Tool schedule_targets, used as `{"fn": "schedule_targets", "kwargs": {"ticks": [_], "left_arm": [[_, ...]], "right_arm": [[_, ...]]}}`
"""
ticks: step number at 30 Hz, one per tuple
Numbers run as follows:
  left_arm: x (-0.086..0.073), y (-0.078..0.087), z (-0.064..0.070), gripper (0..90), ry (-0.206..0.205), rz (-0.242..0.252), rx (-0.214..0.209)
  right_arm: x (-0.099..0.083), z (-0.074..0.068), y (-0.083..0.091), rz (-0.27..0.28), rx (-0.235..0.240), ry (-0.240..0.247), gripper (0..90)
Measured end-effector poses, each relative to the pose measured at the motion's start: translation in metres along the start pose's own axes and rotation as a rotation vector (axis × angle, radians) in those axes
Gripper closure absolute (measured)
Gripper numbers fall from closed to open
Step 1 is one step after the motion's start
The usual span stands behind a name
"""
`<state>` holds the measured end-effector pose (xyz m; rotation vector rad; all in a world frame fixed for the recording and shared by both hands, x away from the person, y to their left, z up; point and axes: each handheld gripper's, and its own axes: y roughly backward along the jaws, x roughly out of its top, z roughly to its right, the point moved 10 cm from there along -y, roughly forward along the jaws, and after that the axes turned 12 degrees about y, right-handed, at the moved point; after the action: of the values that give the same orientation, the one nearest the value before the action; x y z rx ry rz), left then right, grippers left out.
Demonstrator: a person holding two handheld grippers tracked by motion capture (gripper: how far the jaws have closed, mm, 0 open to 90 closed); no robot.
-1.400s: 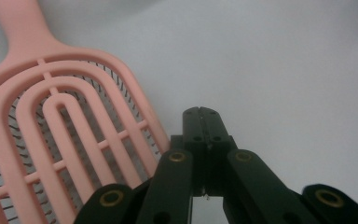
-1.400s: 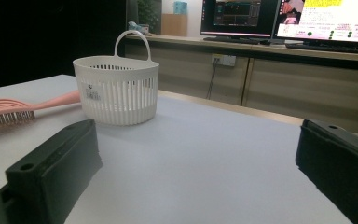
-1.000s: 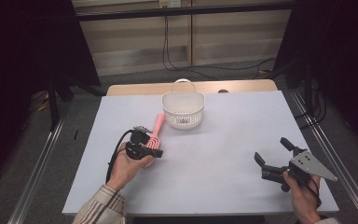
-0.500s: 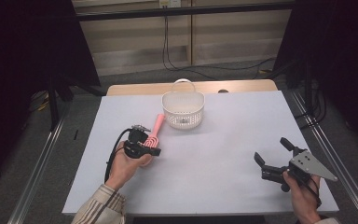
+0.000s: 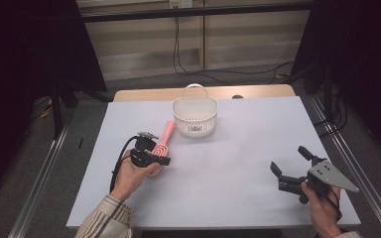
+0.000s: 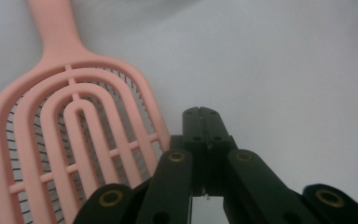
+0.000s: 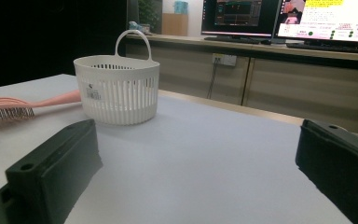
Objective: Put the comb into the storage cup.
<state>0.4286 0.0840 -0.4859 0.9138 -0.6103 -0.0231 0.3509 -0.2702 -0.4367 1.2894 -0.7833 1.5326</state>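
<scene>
One pink brush (image 5: 162, 142) and one white basket (image 5: 195, 117) are sitting upper centre; left gripper (image 5: 153, 159) is staying closed beside the brush, right gripper (image 5: 289, 160) gaping empty.

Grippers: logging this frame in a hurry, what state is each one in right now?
Left gripper: shut, holding nothing; its tips sit beside the pink hairbrush.
Right gripper: open, holding nothing, over the table.

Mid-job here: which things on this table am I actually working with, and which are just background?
In play:
- pink hairbrush, lying flat beside the shut left gripper
- white slotted basket, upright just past the brush handle
- right gripper, open and apart from both

Background:
- monitors on the far counter
- cables on the floor behind the table
</scene>
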Motion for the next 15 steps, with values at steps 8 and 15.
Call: {"fn": "schedule_targets", "kwargs": {"ticks": [8,15], "left_arm": [[0.0013,0.0018,0.0032,89.3,-0.011,0.01,-0.022],[0.0066,0.0078,0.0055,87.5,-0.017,0.052,-0.04]], "right_arm": [[0.0,-0.0001,-0.0001,0.0,0.001,0.001,0.0],[0.0,-0.0005,-0.0004,-0.001,0.001,-0.003,0.0]]}}
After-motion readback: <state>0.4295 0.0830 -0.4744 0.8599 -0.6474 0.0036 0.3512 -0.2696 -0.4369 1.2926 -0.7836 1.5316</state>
